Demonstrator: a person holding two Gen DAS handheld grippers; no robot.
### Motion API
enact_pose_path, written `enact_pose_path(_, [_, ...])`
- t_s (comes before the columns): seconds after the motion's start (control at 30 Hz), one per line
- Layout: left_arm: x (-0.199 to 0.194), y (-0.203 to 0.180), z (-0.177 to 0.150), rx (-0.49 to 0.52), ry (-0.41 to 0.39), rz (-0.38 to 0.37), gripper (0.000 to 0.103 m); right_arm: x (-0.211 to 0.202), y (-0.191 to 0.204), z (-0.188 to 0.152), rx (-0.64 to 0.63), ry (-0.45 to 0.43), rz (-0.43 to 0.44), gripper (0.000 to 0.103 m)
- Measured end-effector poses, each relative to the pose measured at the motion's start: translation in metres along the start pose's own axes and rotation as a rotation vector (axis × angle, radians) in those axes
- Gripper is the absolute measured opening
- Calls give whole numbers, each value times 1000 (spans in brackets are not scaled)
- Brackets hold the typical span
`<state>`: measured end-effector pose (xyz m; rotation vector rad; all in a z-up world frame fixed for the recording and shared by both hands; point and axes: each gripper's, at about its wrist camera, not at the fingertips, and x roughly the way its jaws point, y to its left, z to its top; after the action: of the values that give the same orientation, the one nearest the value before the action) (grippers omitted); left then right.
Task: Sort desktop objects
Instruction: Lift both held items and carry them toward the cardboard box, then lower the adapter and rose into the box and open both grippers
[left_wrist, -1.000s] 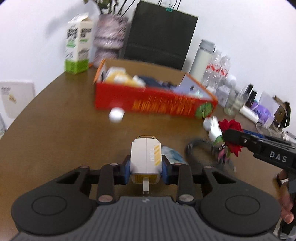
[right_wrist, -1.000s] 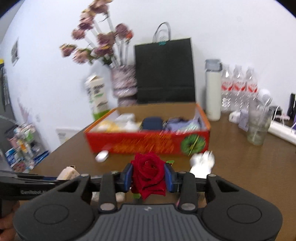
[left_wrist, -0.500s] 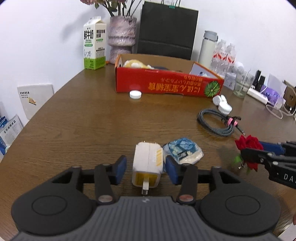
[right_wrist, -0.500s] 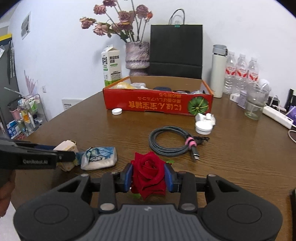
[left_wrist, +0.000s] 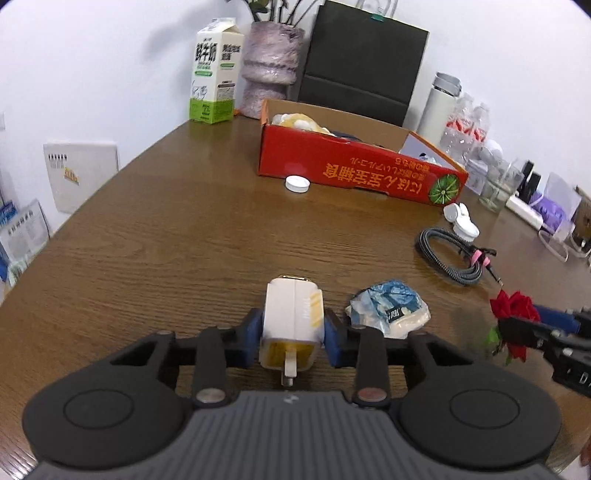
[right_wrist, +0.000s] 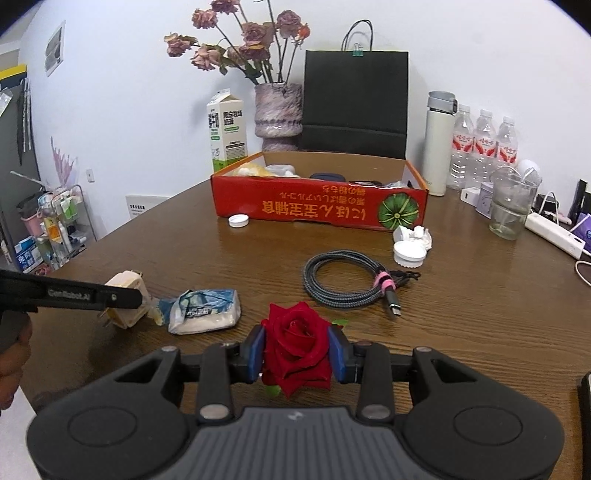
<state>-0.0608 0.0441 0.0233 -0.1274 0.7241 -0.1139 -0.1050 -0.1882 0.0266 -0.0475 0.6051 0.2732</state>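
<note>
My left gripper (left_wrist: 293, 334) is shut on a white and yellow plug adapter (left_wrist: 293, 323), held just above the brown table (left_wrist: 166, 240); it also shows in the right wrist view (right_wrist: 127, 301). My right gripper (right_wrist: 297, 354) is shut on a red rose (right_wrist: 297, 345), seen from the left wrist view (left_wrist: 511, 314) at the right. A blue and white tissue pack (right_wrist: 205, 310) lies between them. A coiled grey cable (right_wrist: 347, 282), white caps (right_wrist: 410, 245) and a single white cap (right_wrist: 238, 220) lie before the red cardboard box (right_wrist: 317, 206), which holds several items.
A milk carton (right_wrist: 226, 133), a vase of dried flowers (right_wrist: 277, 110) and a black paper bag (right_wrist: 356, 103) stand behind the box. A white flask (right_wrist: 439, 144), water bottles (right_wrist: 484, 144), a glass (right_wrist: 511, 206) and a power strip (right_wrist: 554, 234) stand at the right.
Half a second ago the left gripper's jaws stood open around the plug adapter; now they are closed on it. The right gripper still holds the rose and has barely moved.
</note>
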Motion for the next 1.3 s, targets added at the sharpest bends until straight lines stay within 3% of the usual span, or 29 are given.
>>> enact_pose_path(0.13, [-11, -1, 1, -15, -23, -1, 32, -9, 3, 5, -10, -34, -12, 34])
enact_pose_path(0.4, [-46, -3, 25, -19, -144, -45, 32, -34, -9, 32, -5, -151, -42, 34])
enact_pose_path(0.53, [-47, -5, 62, 6, -197, -81, 32, -37, -23, 62, -32, -217, -60, 34])
enact_pose_path(0.7, [-23, -17, 134, 46, -218, -165, 32, -21, -50, 122, -64, -276, -77, 34])
enact_pose_path(0.87, [38, -25, 226, 25, -146, -244, 32, 23, -87, 197, -19, -280, -30, 34])
enact_pose_path(1.0, [112, -40, 276, 23, -71, -163, 32, 82, -123, 259, 69, -205, 40, 34])
enact_pose_path(1.17, [222, -49, 300, 26, 84, -100, 32, 181, -140, 302, 64, -46, -5, 34])
enact_pose_path(1.3, [284, -46, 296, 49, 151, -23, 32, 258, -141, 293, 13, 91, -78, 34])
